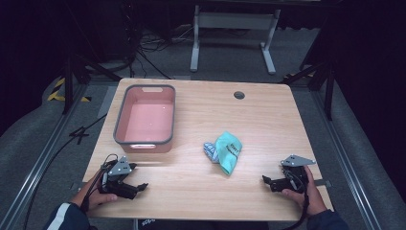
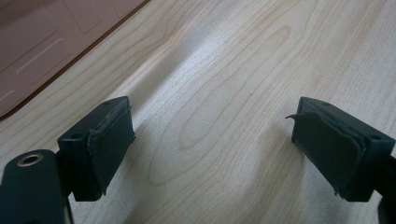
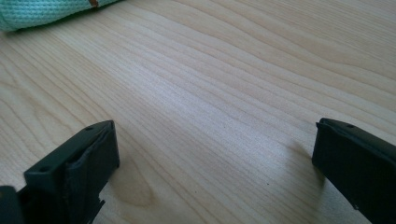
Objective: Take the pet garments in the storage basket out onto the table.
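Observation:
A pink tub with a grey rim stands on the left half of the wooden table, nothing in it. A mint-green sock lies crumpled near the table's middle, with a white patterned sock against its left side. My left gripper rests low at the front left, jaws wide apart over bare wood; the tub's wall lies ahead and to the left. My right gripper sits at the front right, open, the green sock's edge well ahead of it.
A round cable hole is in the table's far right part. Cables and a white desk frame stand on the grey floor beyond the table. Bare wood spans between the two grippers.

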`<state>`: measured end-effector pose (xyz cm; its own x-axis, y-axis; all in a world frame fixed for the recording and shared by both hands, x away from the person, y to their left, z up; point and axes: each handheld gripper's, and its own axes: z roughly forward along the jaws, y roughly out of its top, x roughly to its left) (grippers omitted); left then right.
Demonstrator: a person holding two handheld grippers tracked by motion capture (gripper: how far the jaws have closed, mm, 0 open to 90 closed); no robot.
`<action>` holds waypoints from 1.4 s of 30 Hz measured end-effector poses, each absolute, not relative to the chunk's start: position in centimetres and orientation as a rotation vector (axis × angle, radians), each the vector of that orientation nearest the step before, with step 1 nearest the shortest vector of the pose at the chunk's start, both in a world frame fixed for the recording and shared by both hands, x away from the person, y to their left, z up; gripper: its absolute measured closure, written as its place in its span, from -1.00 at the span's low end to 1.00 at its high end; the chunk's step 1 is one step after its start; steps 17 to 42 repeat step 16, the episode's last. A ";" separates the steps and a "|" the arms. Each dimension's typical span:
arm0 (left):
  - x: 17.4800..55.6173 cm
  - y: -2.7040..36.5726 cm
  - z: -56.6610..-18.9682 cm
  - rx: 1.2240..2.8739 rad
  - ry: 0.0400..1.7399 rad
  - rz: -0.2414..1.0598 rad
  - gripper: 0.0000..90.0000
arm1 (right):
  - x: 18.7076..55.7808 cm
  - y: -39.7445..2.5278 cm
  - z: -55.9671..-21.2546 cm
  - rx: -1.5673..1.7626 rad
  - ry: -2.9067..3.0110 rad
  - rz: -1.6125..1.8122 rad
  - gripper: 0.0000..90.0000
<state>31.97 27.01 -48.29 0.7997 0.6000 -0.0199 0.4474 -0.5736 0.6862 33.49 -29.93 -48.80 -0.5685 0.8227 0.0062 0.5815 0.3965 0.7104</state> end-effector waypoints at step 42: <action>32.0 27.0 -48.3 2.278 0.770 0.281 -0.74 | 33.5 -29.9 -48.8 1.217 2.311 0.970 -0.98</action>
